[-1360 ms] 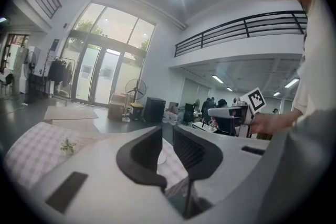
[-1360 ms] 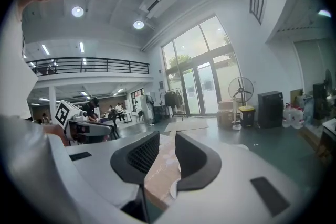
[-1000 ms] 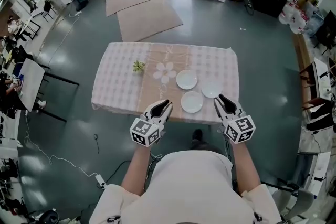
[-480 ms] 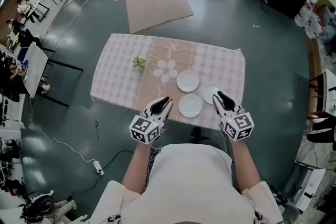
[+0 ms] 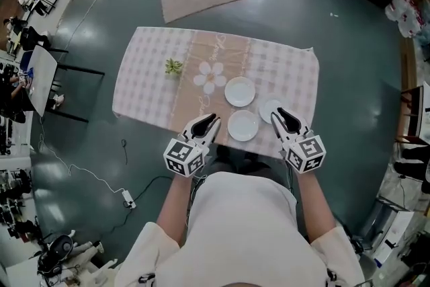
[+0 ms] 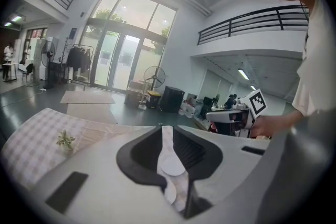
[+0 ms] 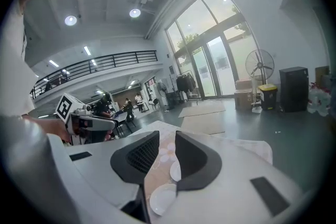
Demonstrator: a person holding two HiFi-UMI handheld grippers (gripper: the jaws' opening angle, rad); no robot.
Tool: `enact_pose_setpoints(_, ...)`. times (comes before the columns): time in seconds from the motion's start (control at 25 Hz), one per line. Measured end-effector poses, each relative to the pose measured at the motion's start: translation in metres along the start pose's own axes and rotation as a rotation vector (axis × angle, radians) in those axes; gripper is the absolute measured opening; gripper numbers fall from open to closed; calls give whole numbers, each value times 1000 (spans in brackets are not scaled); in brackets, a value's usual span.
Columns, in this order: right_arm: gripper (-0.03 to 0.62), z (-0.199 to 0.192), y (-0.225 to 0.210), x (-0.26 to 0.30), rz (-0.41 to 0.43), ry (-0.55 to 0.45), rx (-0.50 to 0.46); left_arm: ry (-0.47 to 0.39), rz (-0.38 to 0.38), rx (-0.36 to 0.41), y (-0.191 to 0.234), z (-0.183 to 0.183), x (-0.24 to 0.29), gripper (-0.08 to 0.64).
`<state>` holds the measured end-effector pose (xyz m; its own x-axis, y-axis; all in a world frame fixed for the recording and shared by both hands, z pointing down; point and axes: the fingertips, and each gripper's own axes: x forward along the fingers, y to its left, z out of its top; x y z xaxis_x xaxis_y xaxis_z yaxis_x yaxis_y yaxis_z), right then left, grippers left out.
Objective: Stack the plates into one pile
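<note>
— Over the checked table, head view: what's the picture?
— Three white plates lie apart, none stacked: far plate, near plate, right plate. The left gripper hangs just left of the near plate. The right gripper has its tips across the right plate's edge; whether they touch it is unclear.
— Left gripper view?
— Jaws slightly apart, nothing between them. Two plates show on the table beyond the gap.
— Right gripper view?
— Jaws parted wider, likewise empty, with two plates lying below and ahead.
— What could spoil it?
— The plates lie flat, so a jaw must get under a thin rim. A shallow bite may slip and drop the plate. The near plate sits close to the table's edge, so a push rather than a pinch could slide it off.
</note>
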<state>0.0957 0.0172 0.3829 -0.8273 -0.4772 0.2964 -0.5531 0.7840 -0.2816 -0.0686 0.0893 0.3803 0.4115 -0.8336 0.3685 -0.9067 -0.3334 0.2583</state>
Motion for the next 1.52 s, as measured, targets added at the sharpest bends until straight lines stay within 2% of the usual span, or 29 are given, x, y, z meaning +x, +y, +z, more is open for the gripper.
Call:
enact_pose_setpoints(0.56, 115, -31, -10, 30, -103, 80, 68, 91, -111, -40, 42, -23, 36, 69)
enact_pose_setpoints(0.96, 109, -102, -18, 52, -166, 176, 200, 237, -181, -82, 56, -85, 69, 67)
enact_pose_setpoints(1.52, 109, -203, -27, 66, -194, 309, 275, 413, -218, -115, 67, -180, 97, 67)
